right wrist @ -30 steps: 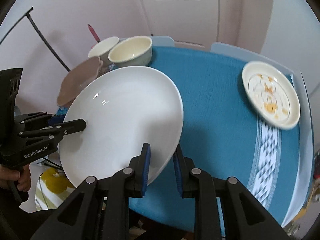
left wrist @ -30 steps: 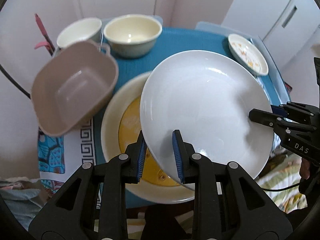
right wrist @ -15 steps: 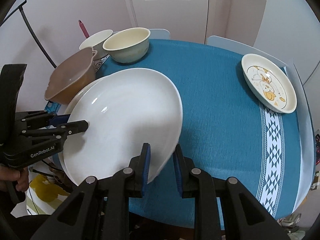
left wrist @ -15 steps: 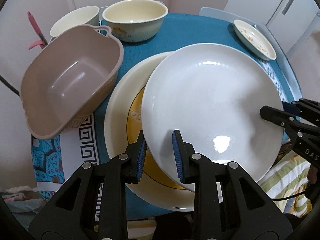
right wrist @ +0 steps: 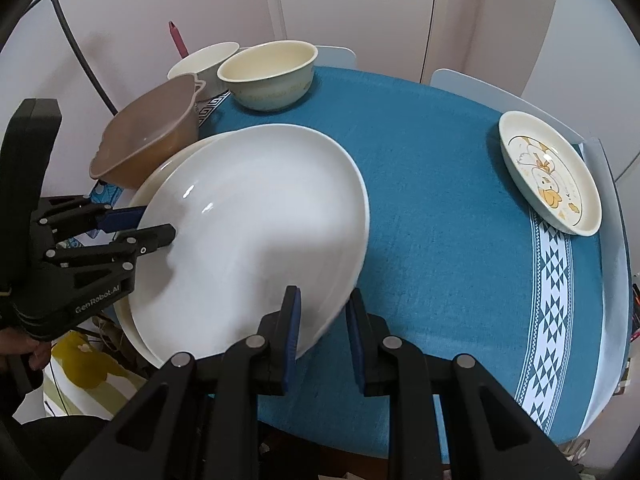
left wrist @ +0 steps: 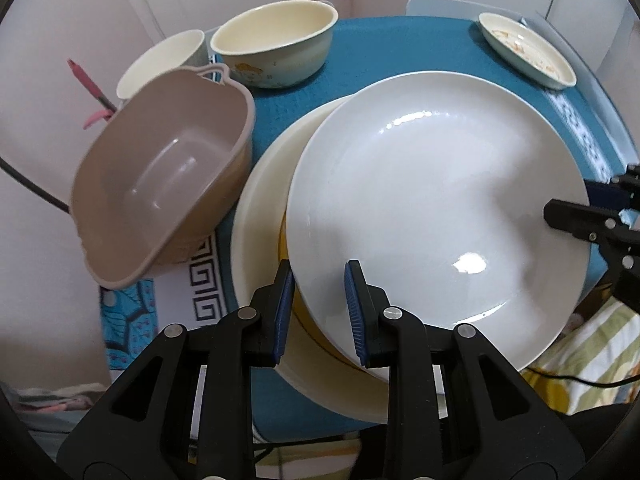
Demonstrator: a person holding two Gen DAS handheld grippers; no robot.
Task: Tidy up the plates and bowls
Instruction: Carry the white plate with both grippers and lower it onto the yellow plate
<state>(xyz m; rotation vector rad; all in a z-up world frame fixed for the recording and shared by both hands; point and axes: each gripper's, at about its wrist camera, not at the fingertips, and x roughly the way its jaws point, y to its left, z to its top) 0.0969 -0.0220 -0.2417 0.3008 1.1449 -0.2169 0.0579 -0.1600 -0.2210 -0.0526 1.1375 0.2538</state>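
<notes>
On the left side of the round table with the blue tablecloth (right wrist: 432, 208), a big white plate (left wrist: 436, 208) is being held over a larger cream plate with a yellow centre (left wrist: 260, 208). The white one covers most of the cream one and sits a bit tilted; can't really tell if it's touching down on it or hanging just above.

The left gripper (left wrist: 318, 310) has its blue pads clamped on the near rim of the white plate, one pad on top and the other under the edge. The right gripper (right wrist: 322, 334) is doing the same on the rim at its own side, jaws pinched tight on the edge. From the right wrist view you can see the left gripper coming in from the left with its fingers (right wrist: 156, 236) over the plate's rim, and a bit of the person's hand (right wrist: 24, 344) at the edge of the frame.

Other stuff around: a brown square bowl with handles (left wrist: 160, 184) is right beside the cream plate on the left, tipped up at an angle. Behind it there's a cream bowl with a little cartoon print (left wrist: 276, 40) and a white cup or bowl (left wrist: 160, 60) next to that, both at the far edge. Way over on the far right of the table is a small cream dish with a duck picture (right wrist: 550, 178), well apart from everything else, near the white patterned stripe on the cloth.
</notes>
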